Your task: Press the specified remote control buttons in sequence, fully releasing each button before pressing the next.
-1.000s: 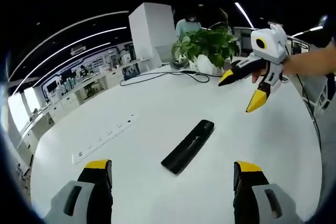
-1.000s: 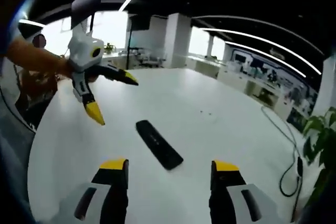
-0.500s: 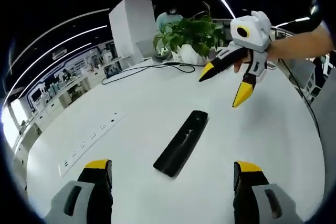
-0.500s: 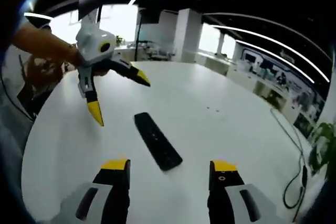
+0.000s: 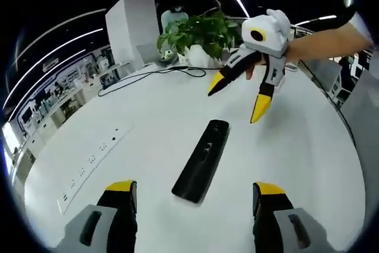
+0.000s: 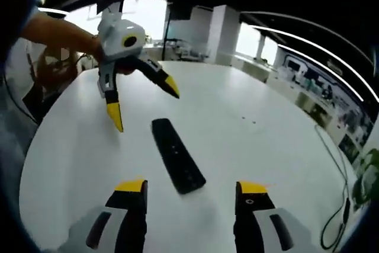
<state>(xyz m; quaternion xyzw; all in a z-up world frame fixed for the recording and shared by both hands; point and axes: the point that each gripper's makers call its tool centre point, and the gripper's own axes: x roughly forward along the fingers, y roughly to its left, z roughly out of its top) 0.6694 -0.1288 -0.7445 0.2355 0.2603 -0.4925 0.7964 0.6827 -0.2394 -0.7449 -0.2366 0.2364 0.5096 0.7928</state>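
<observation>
We see a black remote control [image 5: 201, 160] lying flat on the white round table [image 5: 148, 122], well in from its edges. Our left gripper [image 5: 193, 192] hangs above the table with its yellow-tipped jaws spread wide, holding nothing. Our right gripper [image 6: 190, 191] likewise stands agape and empty, its tips poised above the remote's far end. Near the table's far edge we see a potted plant [image 5: 201, 34], a black cable [image 5: 154, 75], and a white power strip [image 5: 95, 161].
</observation>
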